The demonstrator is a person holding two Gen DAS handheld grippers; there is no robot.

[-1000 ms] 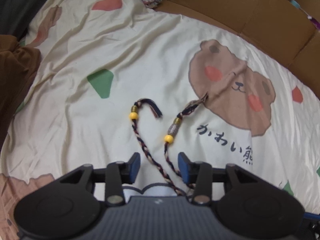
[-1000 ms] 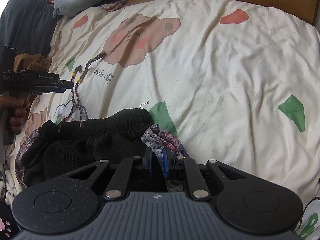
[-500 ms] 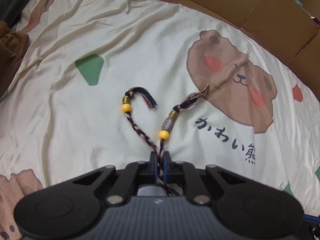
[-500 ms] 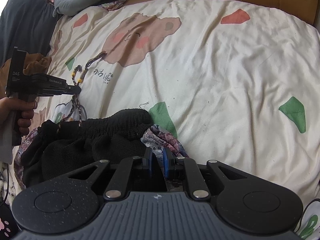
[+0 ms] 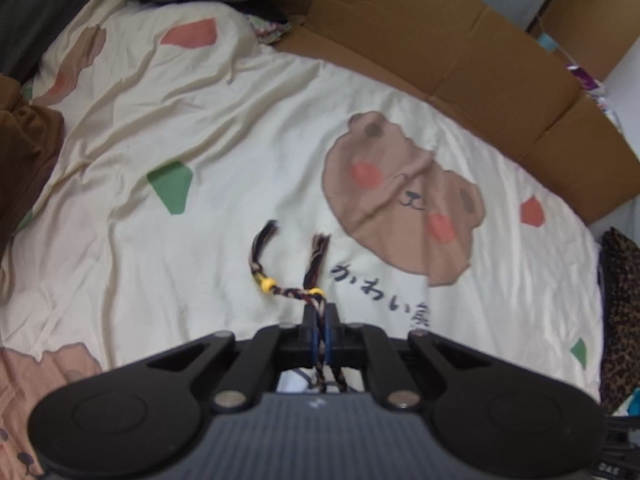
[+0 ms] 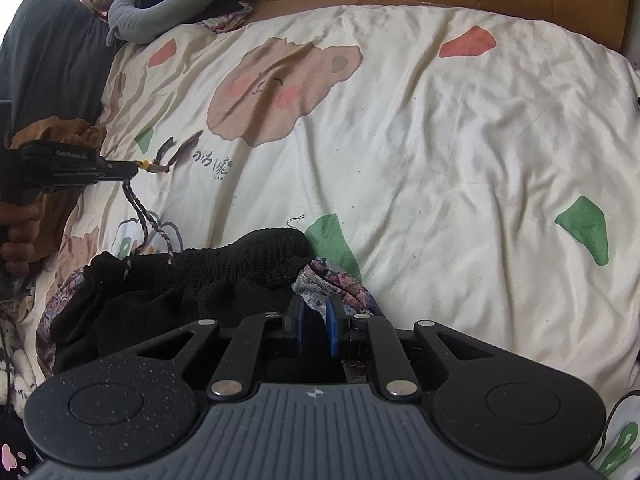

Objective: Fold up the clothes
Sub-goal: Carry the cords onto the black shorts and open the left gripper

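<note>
Since a second ago, the left gripper (image 5: 320,326) has clamped onto the two braided drawstring cords with yellow beads (image 5: 296,290) and lifted them off the bed, so their tasselled ends now hang loose above the sheet instead of lying flat on it.

Filling both views is a cream bedsheet printed with brown bears, green and red patches and dark lettering (image 6: 440,152). Brown cardboard sheets (image 5: 460,52) stand along its far edge. A grey curved neck pillow (image 6: 160,4) lies at the far left corner, next to a dark pillow (image 6: 44,52). Near the bed's front edge sits a crumpled black knitted garment with a floral patterned lining (image 6: 192,280); the cords run up from its waistband to the left gripper.

Right gripper (image 6: 314,326) rests at the garment's right end, its blue pads a little apart and opening, with floral fabric showing between them. A person's hand (image 6: 16,236) grips the left tool's handle.
</note>
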